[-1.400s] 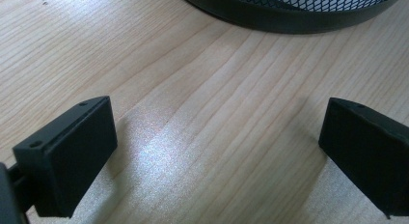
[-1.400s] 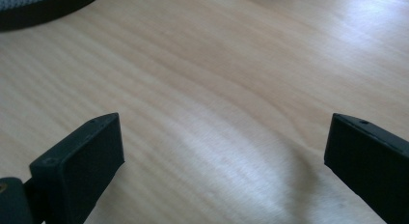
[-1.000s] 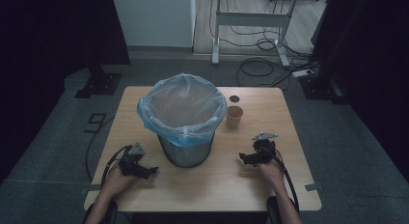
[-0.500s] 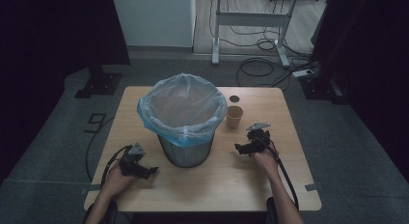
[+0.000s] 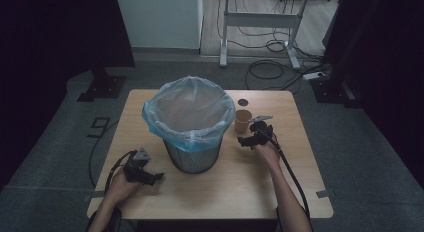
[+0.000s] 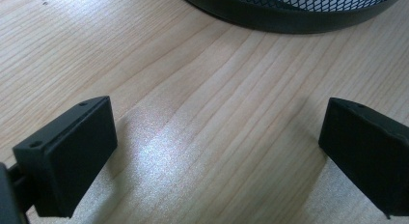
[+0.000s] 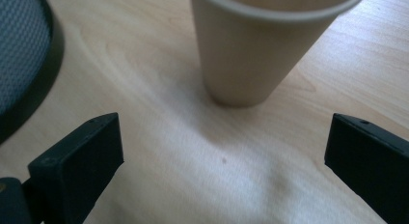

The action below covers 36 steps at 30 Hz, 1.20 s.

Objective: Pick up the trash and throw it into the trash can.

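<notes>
A wooden table (image 5: 220, 192) held a wire-mesh bin (image 5: 190, 123) lined with a pale blue bag near its centre; the bag hid the bin's inside, and in the left gripper view only the bin's dark base rim (image 6: 289, 11) appeared, cut off at twelve o'clock. A tan paper cup (image 5: 243, 120) stood upright just beside the bin at three o'clock; in the right gripper view its top (image 7: 270, 45) was cut off. The right gripper (image 5: 245, 140), jaws wide apart, sat near the cup at six o'clock, not touching. The left gripper (image 5: 157, 177), jaws also apart and empty, rested at the bin's seven o'clock. A small dark disc (image 5: 243, 102), too small to identify, lay beyond the cup.
</notes>
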Each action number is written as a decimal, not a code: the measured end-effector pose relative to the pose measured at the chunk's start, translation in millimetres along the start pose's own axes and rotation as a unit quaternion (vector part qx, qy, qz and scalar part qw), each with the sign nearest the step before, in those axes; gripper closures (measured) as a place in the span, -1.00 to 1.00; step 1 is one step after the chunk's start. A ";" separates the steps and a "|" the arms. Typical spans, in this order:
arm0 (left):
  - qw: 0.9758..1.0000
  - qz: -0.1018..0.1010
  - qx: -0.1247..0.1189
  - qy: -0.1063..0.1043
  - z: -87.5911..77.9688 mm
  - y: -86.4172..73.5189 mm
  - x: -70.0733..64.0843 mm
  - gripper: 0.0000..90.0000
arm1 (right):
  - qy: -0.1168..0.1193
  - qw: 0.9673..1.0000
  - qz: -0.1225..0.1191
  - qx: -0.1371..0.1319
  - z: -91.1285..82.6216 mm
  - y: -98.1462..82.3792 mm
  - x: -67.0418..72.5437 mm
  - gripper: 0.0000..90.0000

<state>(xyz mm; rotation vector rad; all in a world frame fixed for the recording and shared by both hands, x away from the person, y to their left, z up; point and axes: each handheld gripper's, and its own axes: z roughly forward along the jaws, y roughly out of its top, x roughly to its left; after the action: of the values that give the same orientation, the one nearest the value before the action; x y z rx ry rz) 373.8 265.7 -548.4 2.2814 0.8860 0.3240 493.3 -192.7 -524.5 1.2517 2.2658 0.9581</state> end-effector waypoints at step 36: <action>1.000 0.000 0.000 0.000 0.0 0.0 0.0 -1.00 | 0.020 1.000 0.007 -0.024 7.7 51.5 -2.0 -0.43</action>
<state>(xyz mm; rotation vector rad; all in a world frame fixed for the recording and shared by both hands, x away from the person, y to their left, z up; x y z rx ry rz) 373.8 265.7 -548.4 2.2819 0.8857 0.3233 529.3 -172.4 -492.8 1.2395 2.2532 1.0438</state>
